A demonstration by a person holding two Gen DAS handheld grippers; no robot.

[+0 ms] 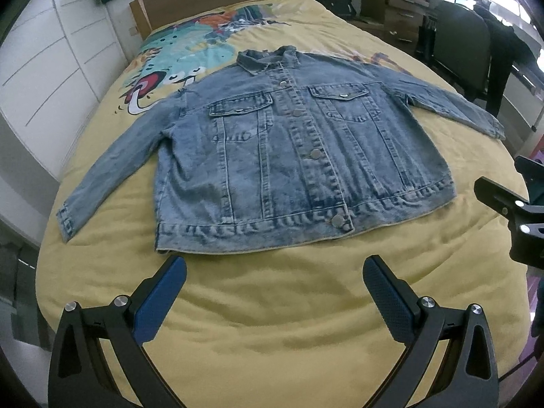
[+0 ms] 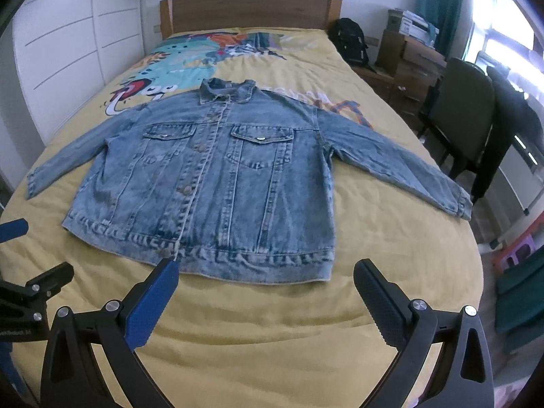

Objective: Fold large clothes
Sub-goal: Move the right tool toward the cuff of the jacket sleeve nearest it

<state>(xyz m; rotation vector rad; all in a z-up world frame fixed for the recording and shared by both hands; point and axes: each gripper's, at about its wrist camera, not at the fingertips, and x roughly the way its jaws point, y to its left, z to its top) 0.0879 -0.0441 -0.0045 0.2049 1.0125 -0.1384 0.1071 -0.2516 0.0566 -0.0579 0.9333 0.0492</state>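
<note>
A blue denim jacket [image 1: 289, 149] lies flat and buttoned, front up, on the yellow bed cover, both sleeves spread out to the sides, collar toward the headboard. It also shows in the right wrist view [image 2: 210, 183]. My left gripper [image 1: 273, 272] is open and empty, held above the cover just short of the jacket's hem. My right gripper [image 2: 265, 272] is open and empty, also just short of the hem, its left fingertip [image 2: 166, 272] near the hem's edge. The right gripper shows at the right edge of the left wrist view [image 1: 510, 204].
The bed [image 1: 272, 323] has a wooden headboard [image 2: 248, 8] and a cartoon print near the pillow end. White cupboards [image 1: 51, 68] stand on the left. A backpack [image 2: 350, 40], wooden drawers [image 2: 408, 64] and a chair with dark clothes [image 2: 476, 119] stand on the right.
</note>
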